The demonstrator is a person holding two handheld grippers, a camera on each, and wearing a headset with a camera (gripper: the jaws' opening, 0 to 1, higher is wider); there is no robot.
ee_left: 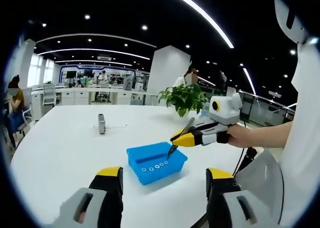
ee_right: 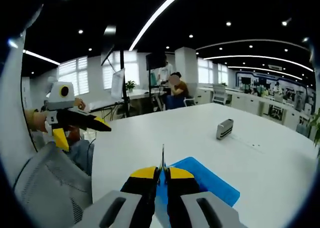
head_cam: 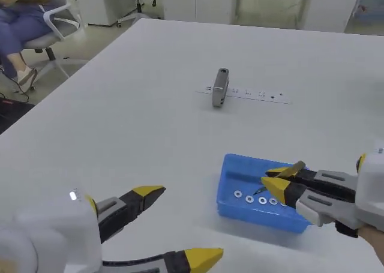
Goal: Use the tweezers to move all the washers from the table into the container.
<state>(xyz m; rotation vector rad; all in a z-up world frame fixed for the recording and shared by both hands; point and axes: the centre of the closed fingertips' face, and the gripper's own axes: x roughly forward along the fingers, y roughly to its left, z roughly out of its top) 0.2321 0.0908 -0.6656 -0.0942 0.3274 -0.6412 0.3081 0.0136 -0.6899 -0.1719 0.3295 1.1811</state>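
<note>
head: high, fwd-down | grip cams: low, near | shared: container

Tweezers tip at washers — blue container

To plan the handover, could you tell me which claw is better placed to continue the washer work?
Right. The right claw is shut on the tweezers, their tip inside the blue container beside the washers; the left claw hangs open, empty, away from it.
</note>
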